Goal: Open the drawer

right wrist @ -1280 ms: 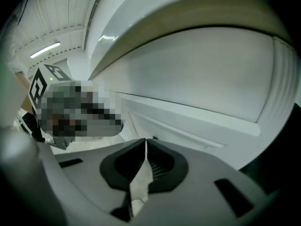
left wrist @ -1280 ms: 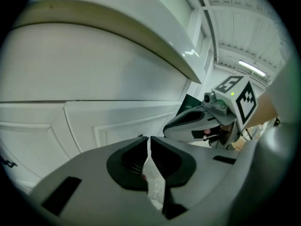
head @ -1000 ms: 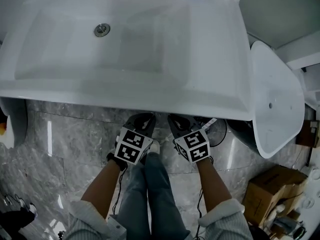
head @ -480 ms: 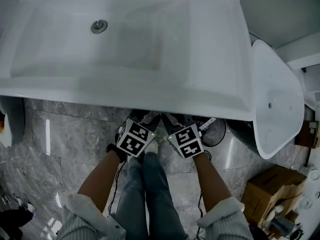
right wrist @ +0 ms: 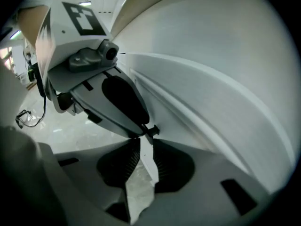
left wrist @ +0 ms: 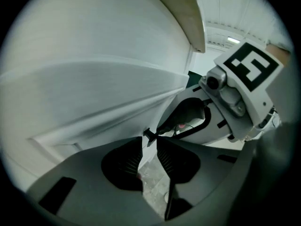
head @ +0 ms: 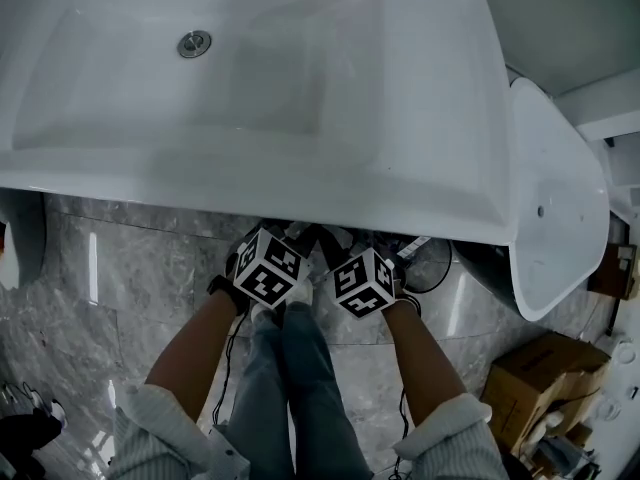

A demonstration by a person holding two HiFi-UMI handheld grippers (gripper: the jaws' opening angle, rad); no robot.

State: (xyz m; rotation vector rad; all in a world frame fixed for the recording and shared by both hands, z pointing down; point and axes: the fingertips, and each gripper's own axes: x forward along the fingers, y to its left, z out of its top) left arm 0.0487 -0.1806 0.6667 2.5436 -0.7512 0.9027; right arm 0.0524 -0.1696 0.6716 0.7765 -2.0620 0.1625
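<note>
Drawer (left wrist: 94, 107) fronts sit under the white sink (head: 440, 118), out of the head view's sight below the basin's front edge. Only the two gripper views show it, as a white panel with a stepped lip, and they do not show how far out it stands. The basin holds only its metal drain (head: 194, 43) near the back. The left gripper (left wrist: 149, 147) and the right gripper (right wrist: 146, 147) hang side by side just under that front edge, angled down with their tips nearly meeting close to the white panel. The left jaws have just swung wide and eased back a little. They stand narrowly apart with nothing clamped, and marble floor (head: 150, 268) shows through the gap. The right jaws are also slightly apart, with a sliver of white panel and floor visible between them. A cardboard box (head: 545, 373) sits on the floor at lower right, and its contents cannot be made out.
</note>
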